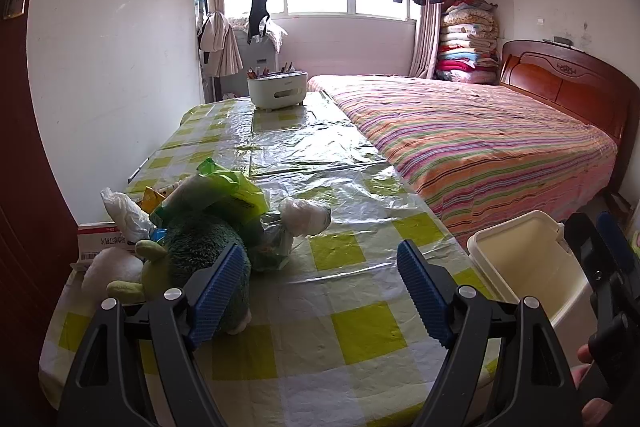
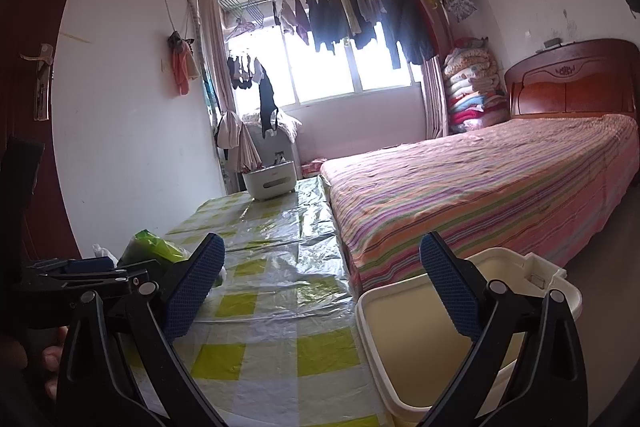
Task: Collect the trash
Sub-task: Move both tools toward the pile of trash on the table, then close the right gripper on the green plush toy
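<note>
Trash lies in a heap at the table's left: a green plastic bag (image 1: 232,191), a knotted clear bag with white stuffing (image 1: 300,219), a crumpled white bag (image 1: 124,213) and a red-and-white carton (image 1: 98,239). A green plush toy (image 1: 200,259) lies among them. My left gripper (image 1: 320,287) hovers open over the checked tablecloth, its left pad in front of the plush, nothing between the fingers. A cream bin (image 1: 528,267) (image 2: 440,343) stands off the table's right edge, apparently empty. My right gripper (image 2: 322,287) is open above the bin's rim and the table edge. The green bag (image 2: 154,249) shows behind its left finger.
A white caddy with pens (image 1: 278,91) (image 2: 270,183) stands at the table's far end. A bed with a striped cover (image 1: 480,143) (image 2: 480,179) runs along the table's right side. A white wall borders the left. Clothes hang at the window.
</note>
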The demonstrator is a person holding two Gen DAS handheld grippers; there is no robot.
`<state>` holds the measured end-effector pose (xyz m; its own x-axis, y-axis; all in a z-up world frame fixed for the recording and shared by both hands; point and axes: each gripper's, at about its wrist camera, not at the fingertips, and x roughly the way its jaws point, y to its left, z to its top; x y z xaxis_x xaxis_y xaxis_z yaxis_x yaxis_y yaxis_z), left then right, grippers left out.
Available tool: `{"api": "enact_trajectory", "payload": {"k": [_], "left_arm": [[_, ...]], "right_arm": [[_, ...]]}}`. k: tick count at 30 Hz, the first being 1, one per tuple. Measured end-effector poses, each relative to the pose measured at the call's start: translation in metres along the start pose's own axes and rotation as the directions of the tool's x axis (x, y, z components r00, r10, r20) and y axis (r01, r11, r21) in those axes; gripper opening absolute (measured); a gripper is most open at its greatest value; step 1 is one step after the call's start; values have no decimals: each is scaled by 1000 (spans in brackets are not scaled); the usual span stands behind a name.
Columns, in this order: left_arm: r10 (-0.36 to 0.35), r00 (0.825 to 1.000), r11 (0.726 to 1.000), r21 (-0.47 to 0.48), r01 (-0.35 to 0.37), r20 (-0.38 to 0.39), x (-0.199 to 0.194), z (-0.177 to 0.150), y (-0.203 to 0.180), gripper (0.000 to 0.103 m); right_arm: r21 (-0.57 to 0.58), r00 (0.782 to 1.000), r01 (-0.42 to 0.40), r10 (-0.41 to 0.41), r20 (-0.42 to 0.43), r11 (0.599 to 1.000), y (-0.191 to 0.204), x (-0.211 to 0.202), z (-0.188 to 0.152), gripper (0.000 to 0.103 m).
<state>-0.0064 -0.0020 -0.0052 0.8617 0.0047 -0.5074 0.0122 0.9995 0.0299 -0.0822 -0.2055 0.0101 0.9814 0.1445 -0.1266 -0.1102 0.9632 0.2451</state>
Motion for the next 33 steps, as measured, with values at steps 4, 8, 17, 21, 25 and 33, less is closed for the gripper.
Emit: {"api": "enact_trajectory", "payload": {"k": [4, 8, 17, 21, 25, 33], "left_arm": [[9, 1000, 1000, 2, -9, -6, 2, 0, 2, 77], [12, 1000, 1000, -6, -12, -9, 3, 0, 6, 77], [64, 998, 995, -70, -64, -5, -9, 11, 53, 77], [67, 997, 994, -89, -69, -29, -13, 13, 77, 77], [90, 995, 992, -87, -93, -41, -16, 11, 89, 77], [151, 987, 983, -98, -155, -48, -22, 10, 114, 77]], "right_arm": [[2, 1000, -3, 3, -4, 1000, 0, 3, -1, 97], [6, 1000, -8, 8, -17, 1000, 0, 6, -1, 97], [2, 999, -33, 33, -38, 999, 6, 11, -5, 97], [-1, 997, -52, 52, -56, 999, 10, 15, -8, 97], [-1, 992, -91, 90, -94, 996, 17, 23, -12, 97], [3, 961, -200, 196, -195, 980, 40, 40, -21, 97]]}}
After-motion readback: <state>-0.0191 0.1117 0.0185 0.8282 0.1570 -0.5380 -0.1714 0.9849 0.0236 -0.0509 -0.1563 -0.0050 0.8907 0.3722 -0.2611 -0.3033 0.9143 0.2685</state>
